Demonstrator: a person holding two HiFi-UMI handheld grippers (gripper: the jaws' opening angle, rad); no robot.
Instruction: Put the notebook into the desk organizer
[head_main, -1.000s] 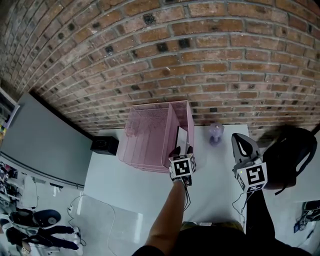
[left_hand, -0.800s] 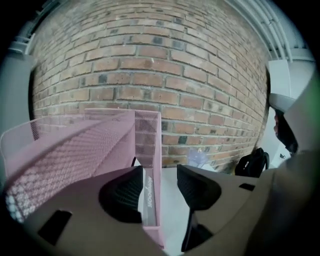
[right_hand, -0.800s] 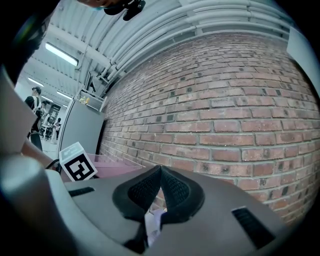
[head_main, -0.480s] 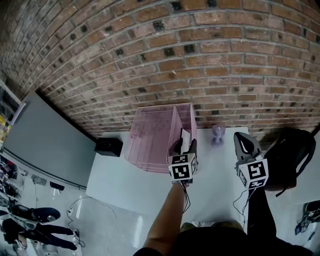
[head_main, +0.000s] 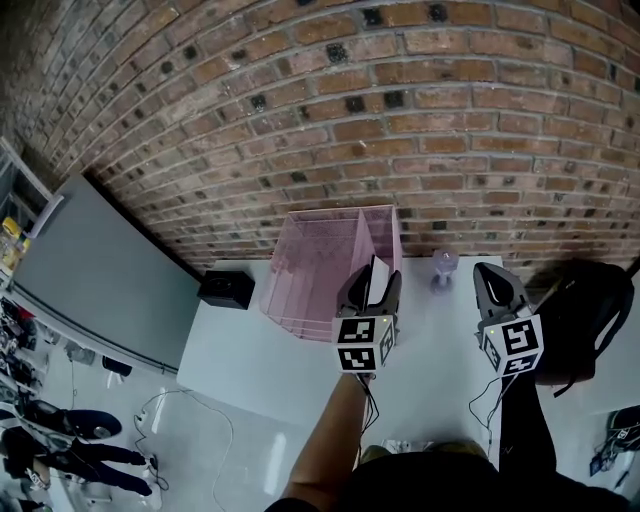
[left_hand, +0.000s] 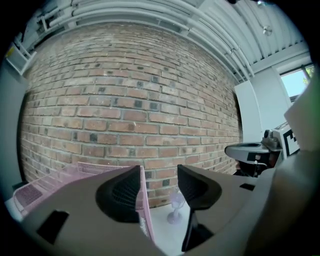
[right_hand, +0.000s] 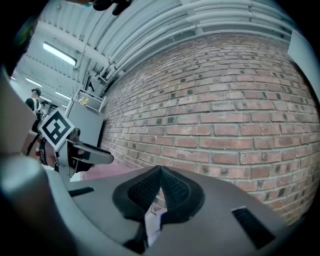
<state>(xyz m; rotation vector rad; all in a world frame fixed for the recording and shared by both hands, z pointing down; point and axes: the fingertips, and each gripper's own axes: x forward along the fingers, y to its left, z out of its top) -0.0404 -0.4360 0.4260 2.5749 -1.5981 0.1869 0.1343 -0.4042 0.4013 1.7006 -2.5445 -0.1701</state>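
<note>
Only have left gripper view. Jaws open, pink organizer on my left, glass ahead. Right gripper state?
Observer: Right gripper has its jaws together, nothing between them.
Operator: What's left of the organizer?
Observer: A black box on the table, beside the pink organizer.
Operator: Organizer layout?
Observer: Head view shows a divider splitting it into a wide left bay and a narrow right bay.
</note>
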